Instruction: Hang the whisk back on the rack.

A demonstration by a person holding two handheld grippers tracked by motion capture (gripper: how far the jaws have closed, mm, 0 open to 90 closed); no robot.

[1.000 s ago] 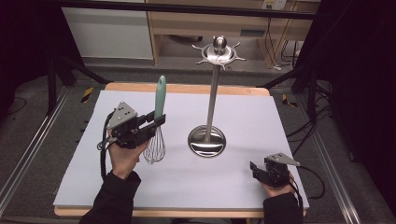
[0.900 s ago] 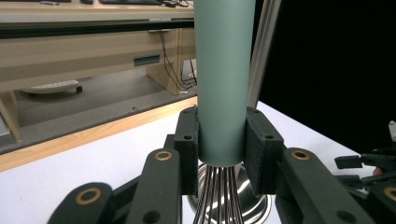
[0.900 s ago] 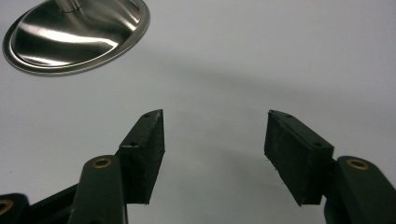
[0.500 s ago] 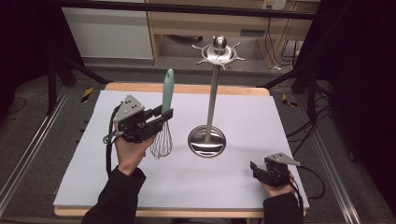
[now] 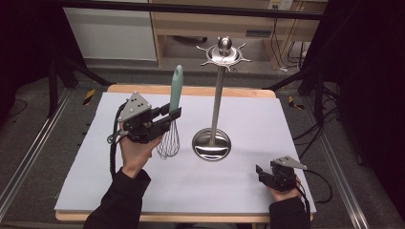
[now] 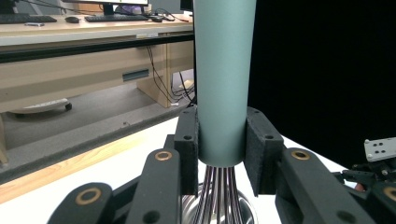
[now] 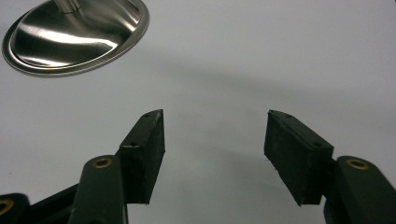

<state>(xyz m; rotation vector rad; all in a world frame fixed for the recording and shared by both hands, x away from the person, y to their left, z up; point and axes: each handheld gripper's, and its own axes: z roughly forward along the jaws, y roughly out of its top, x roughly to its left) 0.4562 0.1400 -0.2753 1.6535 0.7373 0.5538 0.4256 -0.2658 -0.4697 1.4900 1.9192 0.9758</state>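
One whisk (image 6: 223, 84) handle top cut off

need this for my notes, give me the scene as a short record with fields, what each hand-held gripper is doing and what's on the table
left hand-held gripper: shut on the whisk, pads clamped on the lower end of its handle
whisk: upright, pale green handle up, wire loops down, beside the stand
stand: steel utensil stand, round base on the table, hook ring at the top, nothing hanging on it
right hand-held gripper: open, nothing between the jaws, low over the table near the stand's base
table: white top with a wooden edge
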